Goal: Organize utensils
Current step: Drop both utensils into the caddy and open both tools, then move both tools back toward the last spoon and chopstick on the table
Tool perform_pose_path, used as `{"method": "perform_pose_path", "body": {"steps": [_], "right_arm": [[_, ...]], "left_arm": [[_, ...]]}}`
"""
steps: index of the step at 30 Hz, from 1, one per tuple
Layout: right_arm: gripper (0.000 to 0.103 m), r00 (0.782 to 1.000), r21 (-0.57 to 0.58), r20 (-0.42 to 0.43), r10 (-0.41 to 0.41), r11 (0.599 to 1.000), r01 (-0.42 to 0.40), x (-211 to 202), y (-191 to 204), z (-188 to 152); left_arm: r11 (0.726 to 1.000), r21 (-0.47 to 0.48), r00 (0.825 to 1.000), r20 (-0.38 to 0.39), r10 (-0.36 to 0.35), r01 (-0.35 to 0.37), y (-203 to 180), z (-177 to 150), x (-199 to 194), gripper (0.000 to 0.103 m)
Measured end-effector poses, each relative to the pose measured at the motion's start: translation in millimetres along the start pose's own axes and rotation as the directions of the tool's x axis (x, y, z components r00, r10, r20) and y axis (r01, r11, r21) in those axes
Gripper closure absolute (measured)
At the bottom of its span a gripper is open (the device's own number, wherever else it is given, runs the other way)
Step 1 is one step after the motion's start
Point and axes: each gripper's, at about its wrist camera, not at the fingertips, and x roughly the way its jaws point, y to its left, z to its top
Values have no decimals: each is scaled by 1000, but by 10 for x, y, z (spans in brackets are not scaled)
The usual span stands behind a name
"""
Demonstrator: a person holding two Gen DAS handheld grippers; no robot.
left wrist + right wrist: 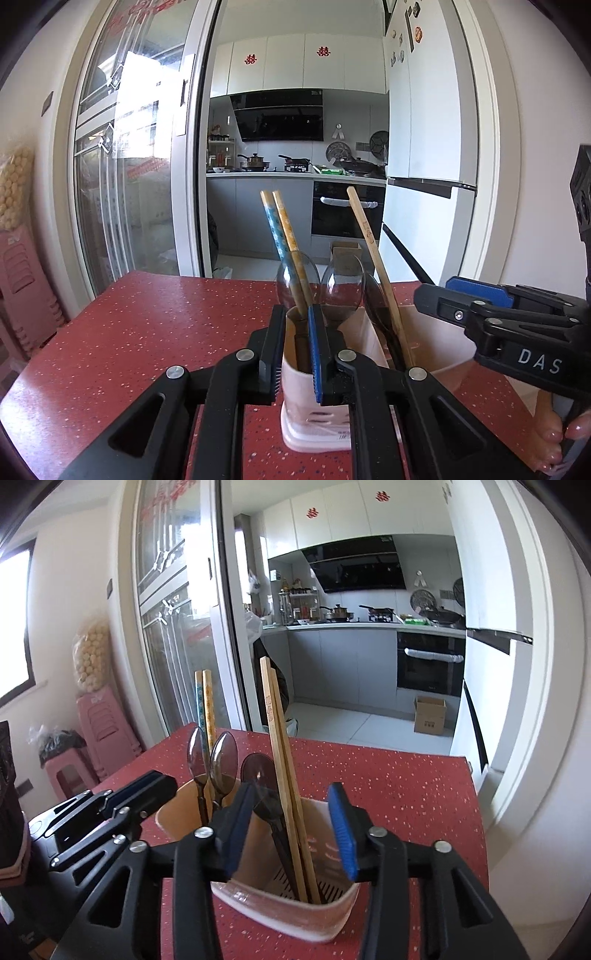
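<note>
A pale pink utensil holder (314,413) stands on the red speckled table (147,332); it also shows in the right wrist view (295,915). It holds patterned chopsticks (284,236), plain wooden chopsticks (277,738) and three clear dark plastic spoons (221,757). My left gripper (297,350) is shut on the holder's left wall, one finger outside, one inside. My right gripper (291,834) is open above the holder's right compartment, its fingers on either side of the wooden chopsticks, not touching them. It also shows from the side in the left wrist view (480,310).
The table's far edge (369,746) lies beyond the holder, with a kitchen doorway and a cardboard box (430,714) behind. A white fridge (424,147) is at right. Pink stools (99,731) stand at left.
</note>
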Motion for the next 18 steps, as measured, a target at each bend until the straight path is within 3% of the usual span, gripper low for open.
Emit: {"method": "perform_pose_path", "body": {"steps": [7, 18], "right_arm": [[40, 1000, 43, -15, 2, 999, -2, -304, 60, 5], [31, 993, 130, -120, 16, 992, 0, -720, 260, -274]], "left_arm": [[999, -34, 998, -68, -14, 12, 187, -18, -250, 61], [998, -62, 979, -203, 8, -21, 445, -240, -665, 61]]}}
